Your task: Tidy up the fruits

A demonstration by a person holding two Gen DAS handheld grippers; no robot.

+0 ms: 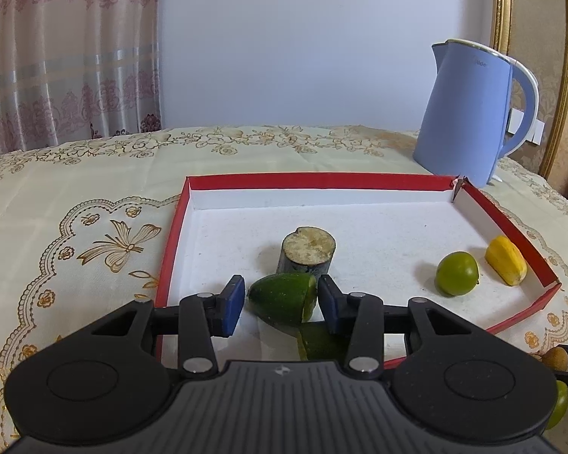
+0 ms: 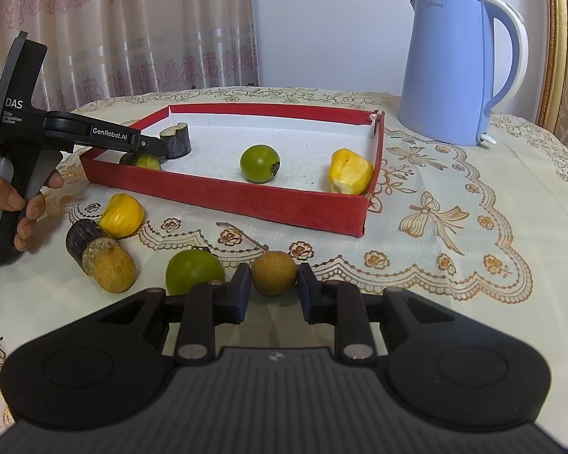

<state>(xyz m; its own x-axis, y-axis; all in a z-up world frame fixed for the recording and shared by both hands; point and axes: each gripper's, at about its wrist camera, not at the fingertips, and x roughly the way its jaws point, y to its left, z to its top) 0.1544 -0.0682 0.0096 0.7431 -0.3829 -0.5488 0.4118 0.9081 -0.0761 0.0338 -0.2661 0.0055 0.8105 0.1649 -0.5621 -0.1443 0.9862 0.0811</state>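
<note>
Fruits lie split between a red-walled tray (image 2: 246, 200) and the embroidered tablecloth (image 2: 454, 227) around it, with a pale blue electric kettle (image 2: 450, 72) standing just beyond the tray's far right corner.

Inside the tray, a dark-skinned cut stalk section (image 1: 308, 255) stands upright near the left wall, and just in front of it a halved green fruit (image 1: 284, 299) lies on its side. Toward the right wall sit a round green fruit (image 2: 259, 164) and, beside it, a yellow fruit piece (image 2: 350, 172) close against the wall.

The left gripper (image 1: 280, 304) reaches over the tray's near edge with its blue pads spread to either side of the halved green fruit, a gap visible on both sides, so it grips nothing.

On the cloth in front of the tray lie another yellow piece (image 2: 122, 215), a second dark stalk section (image 2: 85, 244) on its side, a rough brown round fruit (image 2: 115, 268) touching it, and a second green round fruit (image 2: 195, 270).

The right gripper (image 2: 273, 289) hovers low over the cloth, its pads flanking a small brown round fruit (image 2: 273, 271); they stand just beside the skin, and whether they touch it cannot be told.
</note>
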